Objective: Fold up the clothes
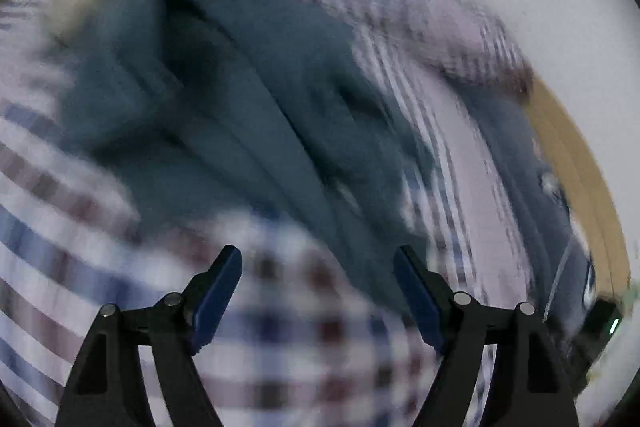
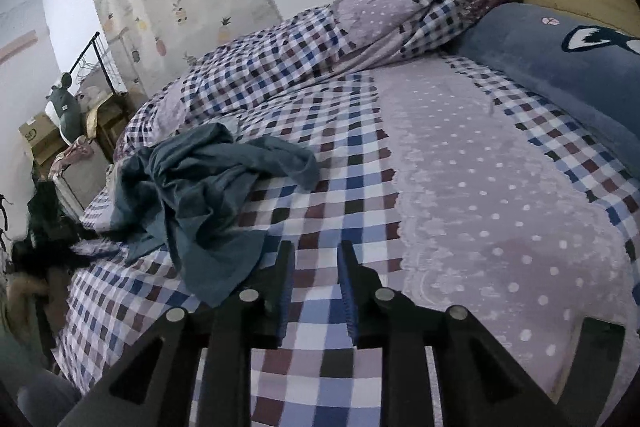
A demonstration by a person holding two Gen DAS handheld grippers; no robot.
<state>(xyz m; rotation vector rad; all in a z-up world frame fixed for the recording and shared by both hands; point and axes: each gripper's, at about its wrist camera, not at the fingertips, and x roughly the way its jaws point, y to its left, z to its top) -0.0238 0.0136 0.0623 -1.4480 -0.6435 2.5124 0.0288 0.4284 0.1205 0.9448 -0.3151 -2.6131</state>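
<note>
garment [image 2: 200, 195]: crumpled on bed [image 2: 460, 187], ahead-left of right claw [image 2: 314, 279] | left claw [image 1: 318, 287]: jaws wide apart, just over it, nearer | right claw: jaws slightly apart, empty

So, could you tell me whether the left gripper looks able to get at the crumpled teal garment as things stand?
Probably yes: the left gripper is open and empty, with the teal garment lying uncovered on the checked bedsheet just ahead. The view is blurred, though.

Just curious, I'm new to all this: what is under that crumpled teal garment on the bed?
The teal garment lies on the checked bedsheet, which shows all around it. Its folds cover whatever lies directly beneath, so nothing else can be confirmed.
</note>
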